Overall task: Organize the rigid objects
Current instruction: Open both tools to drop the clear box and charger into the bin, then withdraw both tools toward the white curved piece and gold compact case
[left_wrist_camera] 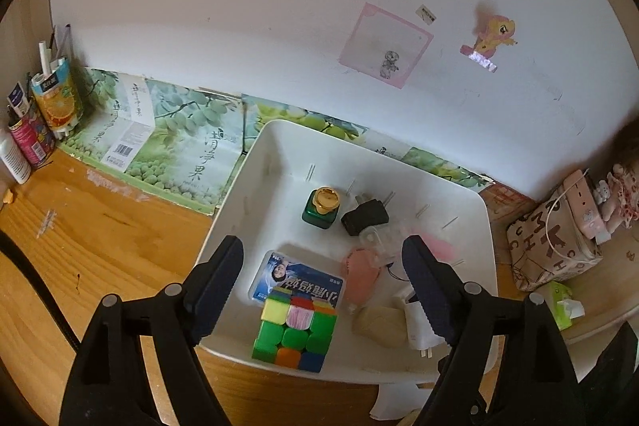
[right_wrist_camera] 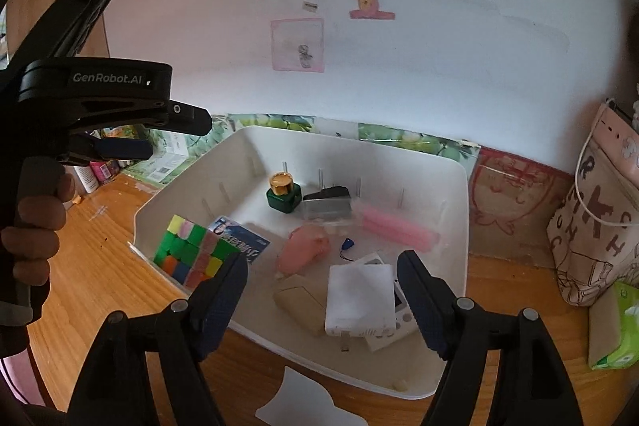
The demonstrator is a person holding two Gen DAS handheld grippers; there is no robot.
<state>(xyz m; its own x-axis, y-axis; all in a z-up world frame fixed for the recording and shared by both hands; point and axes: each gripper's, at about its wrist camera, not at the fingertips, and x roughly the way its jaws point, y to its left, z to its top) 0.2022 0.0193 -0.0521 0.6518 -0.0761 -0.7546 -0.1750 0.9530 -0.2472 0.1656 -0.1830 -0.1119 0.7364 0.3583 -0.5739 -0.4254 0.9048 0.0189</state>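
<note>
From the left wrist, the left tongs (left_wrist_camera: 321,278) gape empty above the white bin (left_wrist_camera: 477,246) on the table (left_wrist_camera: 100,246), a Rubik's cube (left_wrist_camera: 295,330) inside it against the near wall.

From the right wrist, the right tongs (right_wrist_camera: 321,290) spread empty over a white charger (right_wrist_camera: 359,302); the green bottle (right_wrist_camera: 283,192) stands farther back.

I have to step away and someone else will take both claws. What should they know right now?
Left claw: open, empty, above the near left part of the white bin.
Right claw: open, empty, above the bin's near right.
In the bin: puzzle cube, blue card box, green bottle, black plug, pink case, white charger.
Done: these are binned.
Left: nothing loose in sight.
</note>
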